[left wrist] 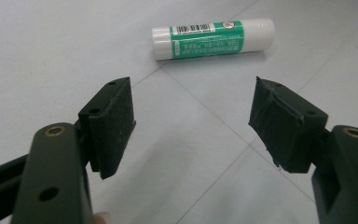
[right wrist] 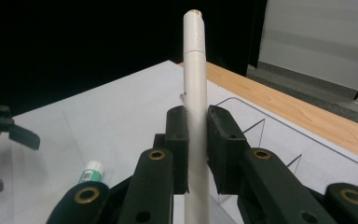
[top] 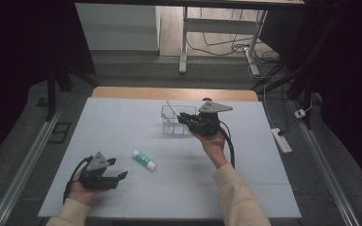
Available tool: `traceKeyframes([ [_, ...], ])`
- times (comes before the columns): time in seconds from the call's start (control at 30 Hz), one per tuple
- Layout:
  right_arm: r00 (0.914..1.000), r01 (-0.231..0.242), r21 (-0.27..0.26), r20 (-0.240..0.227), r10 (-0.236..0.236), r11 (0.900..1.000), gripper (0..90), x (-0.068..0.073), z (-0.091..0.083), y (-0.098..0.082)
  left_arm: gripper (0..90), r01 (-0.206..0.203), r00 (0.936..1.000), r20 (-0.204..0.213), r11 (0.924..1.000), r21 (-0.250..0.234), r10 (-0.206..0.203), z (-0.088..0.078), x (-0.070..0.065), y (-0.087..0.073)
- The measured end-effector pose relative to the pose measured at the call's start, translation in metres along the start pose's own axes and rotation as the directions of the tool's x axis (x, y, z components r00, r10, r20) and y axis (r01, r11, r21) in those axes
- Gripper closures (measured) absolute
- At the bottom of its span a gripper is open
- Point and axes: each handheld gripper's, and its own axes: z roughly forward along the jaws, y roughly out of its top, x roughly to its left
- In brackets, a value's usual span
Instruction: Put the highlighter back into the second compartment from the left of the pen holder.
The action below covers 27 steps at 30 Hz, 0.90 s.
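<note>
My right gripper (right wrist: 196,154) is clamped on the white pen (right wrist: 196,74), long axis upright, directly over the clear organizer (top: 178,126). Left gripper (left wrist: 193,126), jaws wide and holding nothing, sits well nearer the glue stick (left wrist: 213,38) than the organizer.

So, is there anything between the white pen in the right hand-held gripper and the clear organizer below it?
Nothing visible. The right hand-held gripper holds the white pen above the clear organizer, whose compartments look empty.

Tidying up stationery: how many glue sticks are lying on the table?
1. The glue stick lies flat on the white table, ahead of the open left hand-held gripper.
</note>
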Motion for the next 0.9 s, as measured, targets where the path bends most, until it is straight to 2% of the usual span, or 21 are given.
traceKeyframes([
  [0.5,0.999,-0.031,-0.027,0.029,0.032,0.999,77.9,-0.012,0.007,0.005,30.2,0.0,1.0,0.006,1.0,0.005,0.0,0.001,0.002,-0.001],
  [0.9,0.9984,-0.03,-0.025,0.047,0.031,0.999,77.9,-0.017,0.015,0.01,30.2,0.0,0.9999,0.012,1.0,0.003,0.0,0.001,0.004,-0.002],
])
